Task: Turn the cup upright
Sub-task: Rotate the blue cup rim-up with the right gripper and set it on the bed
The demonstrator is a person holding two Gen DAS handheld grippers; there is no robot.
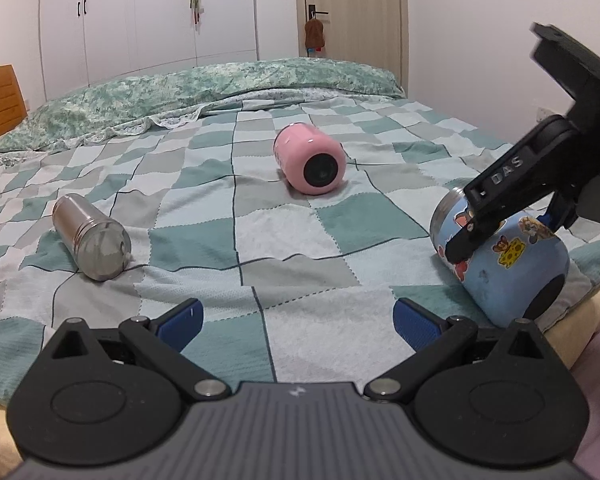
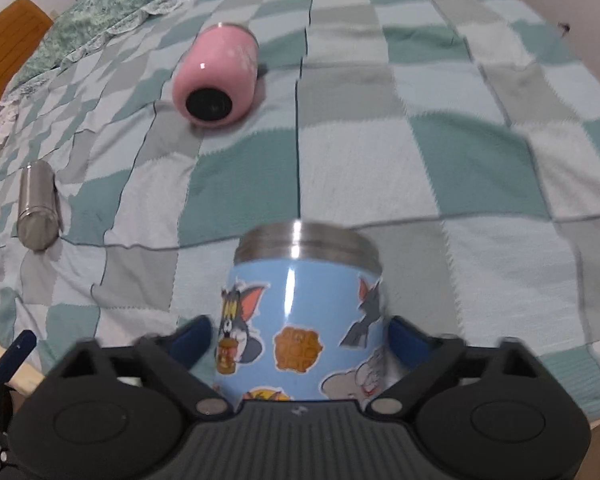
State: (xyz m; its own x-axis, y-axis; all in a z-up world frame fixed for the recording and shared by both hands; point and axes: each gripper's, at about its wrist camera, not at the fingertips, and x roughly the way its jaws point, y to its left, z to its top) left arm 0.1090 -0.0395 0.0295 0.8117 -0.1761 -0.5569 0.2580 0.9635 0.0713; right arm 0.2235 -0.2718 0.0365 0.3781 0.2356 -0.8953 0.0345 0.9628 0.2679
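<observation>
Fingers of my right gripper (image 2: 300, 340) clamp the blue cartoon cup (image 2: 300, 320), tilted on its side at the bed's (image 1: 300, 240) right edge; my left gripper (image 1: 300, 320) hovers spread wide, holding nothing.

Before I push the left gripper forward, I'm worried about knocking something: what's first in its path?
Probably the bedspread itself. The left gripper is open, aimed between the steel cup and pink cup; depth is uncertain.
</observation>
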